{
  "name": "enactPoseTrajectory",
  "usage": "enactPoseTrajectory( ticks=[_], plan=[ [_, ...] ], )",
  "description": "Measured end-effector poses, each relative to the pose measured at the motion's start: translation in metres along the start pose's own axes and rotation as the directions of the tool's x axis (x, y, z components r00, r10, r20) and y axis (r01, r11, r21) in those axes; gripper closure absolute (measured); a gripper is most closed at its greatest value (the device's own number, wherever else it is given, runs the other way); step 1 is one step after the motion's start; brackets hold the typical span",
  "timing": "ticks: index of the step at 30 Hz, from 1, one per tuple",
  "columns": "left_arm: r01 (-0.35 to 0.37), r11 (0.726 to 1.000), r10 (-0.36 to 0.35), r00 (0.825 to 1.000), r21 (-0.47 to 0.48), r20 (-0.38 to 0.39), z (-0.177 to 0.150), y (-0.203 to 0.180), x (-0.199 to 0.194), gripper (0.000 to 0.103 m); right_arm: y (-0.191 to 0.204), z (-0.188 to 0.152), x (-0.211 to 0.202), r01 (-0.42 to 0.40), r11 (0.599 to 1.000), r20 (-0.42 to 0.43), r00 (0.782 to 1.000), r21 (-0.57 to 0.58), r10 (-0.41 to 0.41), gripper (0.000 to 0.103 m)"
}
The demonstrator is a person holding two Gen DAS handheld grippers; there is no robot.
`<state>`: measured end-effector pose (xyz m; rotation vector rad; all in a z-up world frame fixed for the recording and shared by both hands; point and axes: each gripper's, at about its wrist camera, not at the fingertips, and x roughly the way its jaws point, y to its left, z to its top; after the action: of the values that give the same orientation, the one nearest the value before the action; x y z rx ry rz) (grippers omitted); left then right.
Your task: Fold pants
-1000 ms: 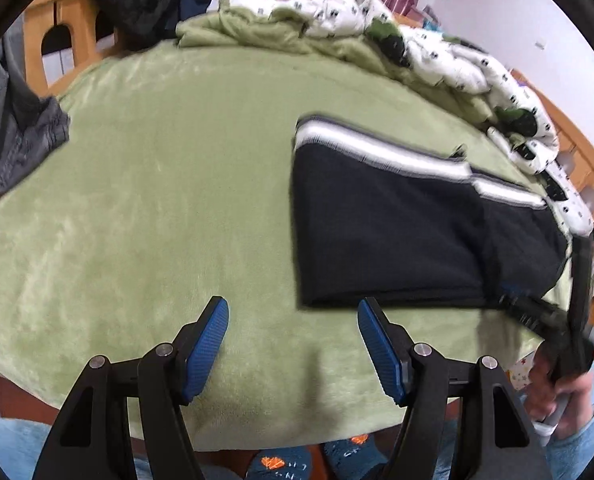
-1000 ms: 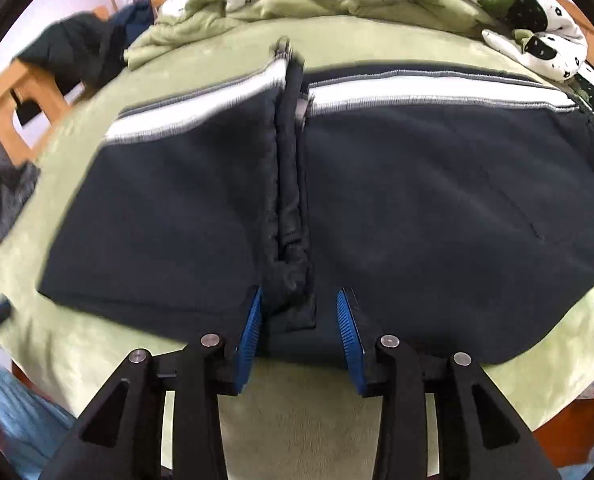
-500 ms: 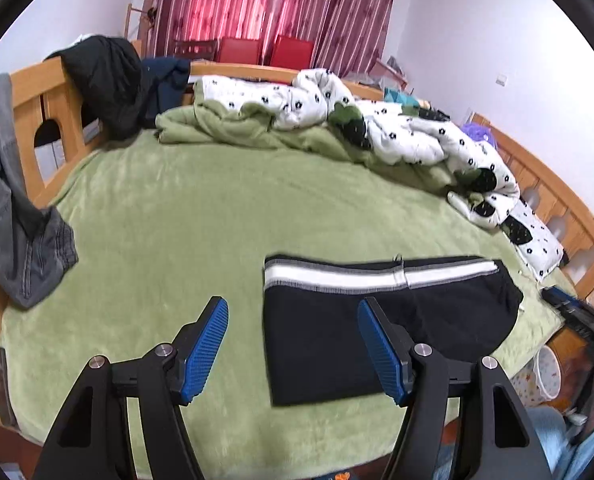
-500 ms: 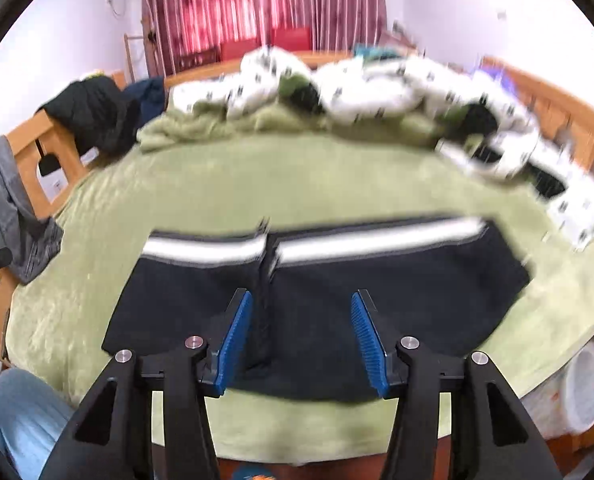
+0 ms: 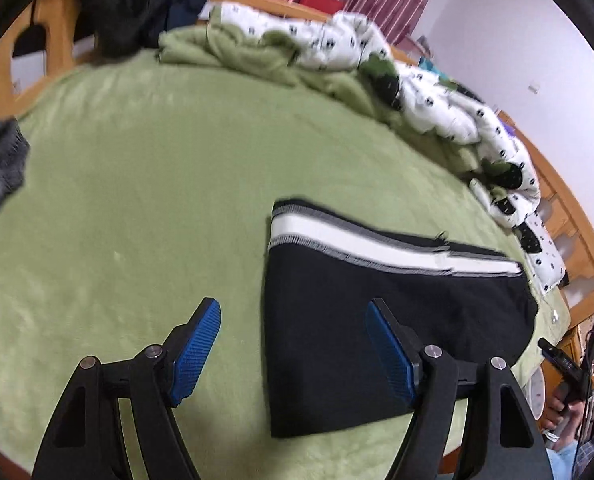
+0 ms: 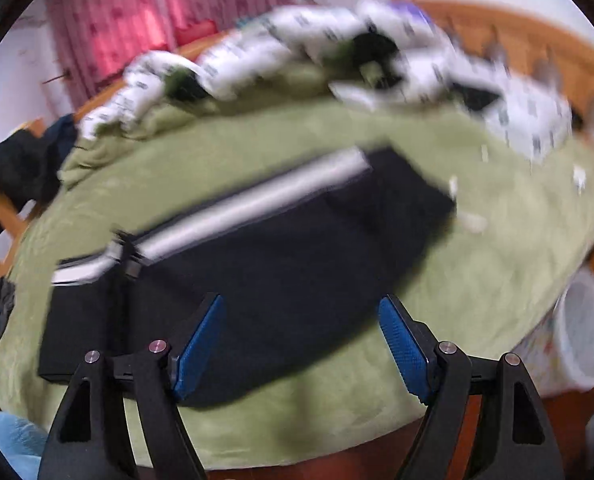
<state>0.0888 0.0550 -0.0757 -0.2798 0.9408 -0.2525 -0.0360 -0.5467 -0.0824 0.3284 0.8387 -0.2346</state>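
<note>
Right gripper (image 6: pixel 301 344) drawn back from folded black pants with white stripe (image 6: pixel 257 264), jaws opening, nothing between. Left gripper (image 5: pixel 293 348) jaws opening, empty. Pants laid flat near front edge of green fleece-covered bed (image 5: pixel 137 200).

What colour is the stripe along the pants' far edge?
White, edged in grey, on black pants; the stripe is sharpest in the left wrist view.
</note>
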Motion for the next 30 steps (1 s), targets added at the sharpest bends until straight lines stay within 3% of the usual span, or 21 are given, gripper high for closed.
enactPoseTrajectory(
  ticks=[3,7,10,14,18,19,20,21,22,25,27,30],
  plan=[
    [0.034,0.999,-0.035,0.998,-0.009,-0.054,-0.007,0.007,0.034,0.030,-0.030,-0.017,0.044,-0.010,0.994,-0.037,0.999,0.112,0.015,0.030],
    [0.058,0.998,-0.059,0.993,-0.020,-0.105,-0.011,0.017,0.068,0.031,-0.059,-0.025,0.079,-0.077,0.961,-0.005,0.997,0.267,0.081,0.033],
    [0.098,0.993,-0.107,0.977,-0.060,-0.182,-0.016,0.025,0.097,0.032,-0.071,-0.018,0.104,-0.112,0.935,0.018,0.994,0.337,0.112,0.033],
    [0.147,0.989,-0.147,0.979,-0.012,-0.143,-0.011,0.019,0.110,0.033,-0.067,0.006,0.122,-0.065,0.941,0.036,0.998,0.331,0.057,0.042],
    [0.206,0.976,-0.215,0.959,-0.070,-0.183,0.006,0.014,0.134,0.060,-0.059,0.031,0.146,-0.024,0.954,0.013,1.000,0.298,0.021,0.043],
    [0.213,0.973,-0.225,0.955,-0.086,-0.191,0.009,0.012,0.138,0.073,-0.056,0.038,0.151,-0.011,0.959,0.009,1.000,0.285,0.009,0.049],
    [0.219,0.970,-0.236,0.951,-0.101,-0.202,0.012,0.011,0.140,0.078,-0.053,0.042,0.154,0.002,0.961,0.005,1.000,0.277,-0.004,0.054],
    [0.205,0.972,-0.224,0.957,-0.119,-0.184,0.015,0.009,0.138,0.084,-0.050,0.047,0.157,0.014,0.962,-0.002,1.000,0.271,-0.014,0.071],
    [0.196,0.973,-0.214,0.964,-0.121,-0.156,0.014,0.007,0.132,0.087,-0.047,0.052,0.156,0.024,0.962,0.001,1.000,0.272,-0.025,0.085],
    [0.179,0.984,-0.179,0.980,-0.013,-0.081,0.020,-0.011,0.103,0.091,-0.031,0.062,0.131,0.010,0.966,0.077,0.997,0.258,-0.031,0.089],
    [0.242,0.967,-0.247,0.967,-0.077,-0.066,0.032,-0.002,0.090,0.091,-0.009,0.074,0.107,0.010,0.979,0.135,0.990,0.205,-0.038,0.089],
    [0.281,0.949,-0.290,0.956,-0.140,-0.041,0.047,0.020,0.073,0.091,0.024,0.091,0.080,-0.045,0.984,0.187,0.982,0.175,0.012,0.089]
  ],
)
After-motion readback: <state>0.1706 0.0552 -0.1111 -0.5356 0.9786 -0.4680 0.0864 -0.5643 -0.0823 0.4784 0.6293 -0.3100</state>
